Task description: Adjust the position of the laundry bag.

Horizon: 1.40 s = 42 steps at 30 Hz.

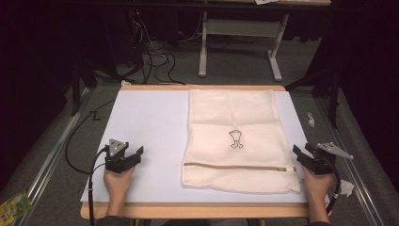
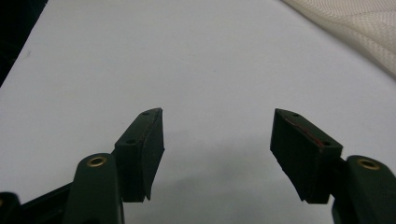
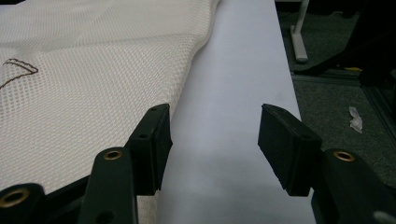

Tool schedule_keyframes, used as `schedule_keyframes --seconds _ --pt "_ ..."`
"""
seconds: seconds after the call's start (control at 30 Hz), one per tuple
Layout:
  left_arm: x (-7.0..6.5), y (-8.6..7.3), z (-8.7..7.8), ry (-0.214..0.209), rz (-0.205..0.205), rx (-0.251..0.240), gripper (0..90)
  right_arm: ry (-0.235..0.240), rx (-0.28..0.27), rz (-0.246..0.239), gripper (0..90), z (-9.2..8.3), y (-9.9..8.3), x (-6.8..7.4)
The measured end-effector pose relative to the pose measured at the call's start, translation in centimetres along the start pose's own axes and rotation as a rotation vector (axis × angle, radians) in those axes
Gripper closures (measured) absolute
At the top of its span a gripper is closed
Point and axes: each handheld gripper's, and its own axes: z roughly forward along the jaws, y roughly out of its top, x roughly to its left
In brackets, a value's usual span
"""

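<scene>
A cream mesh laundry bag [image 1: 235,136] lies flat on the white table top [image 1: 146,122], with a small dark emblem at its middle and a zipper [image 1: 237,165] near the front edge. My left gripper [image 1: 134,153] rests open on the bare white surface, well left of the bag. In its own view the left gripper [image 2: 217,140] has nothing between its jaws, and a corner of the bag [image 2: 364,28] shows at upper right. My right gripper [image 1: 301,155] stands open at the bag's right edge. In the right gripper view [image 3: 215,140] the bag's mesh [image 3: 93,79] lies beside the left jaw.
Beyond the table a white stand [image 1: 240,42] and tangled cables [image 1: 155,56] sit on grey carpet. Scraps of white paper [image 1: 310,118] lie on the floor at right. A green packet [image 1: 14,207] lies at the lower left. Metal rails run along both sides.
</scene>
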Motion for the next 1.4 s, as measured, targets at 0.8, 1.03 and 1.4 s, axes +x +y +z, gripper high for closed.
schedule_keyframes --seconds 0.8,1.03,1.4 --pt "0.0 0.5 0.3 -0.015 -0.021 0.041 35.6 0.009 0.005 0.034 47.7 0.0 0.1 -0.3" --pt "-1.0 1.1 0.5 -0.073 -0.019 0.074 36.4 0.025 0.02 0.037 50.3 -0.3 0.4 -0.3" --pt "-3.9 2.5 0.7 -0.139 0.015 0.074 37.1 0.064 0.067 0.023 47.3 -0.4 0.5 -0.2"
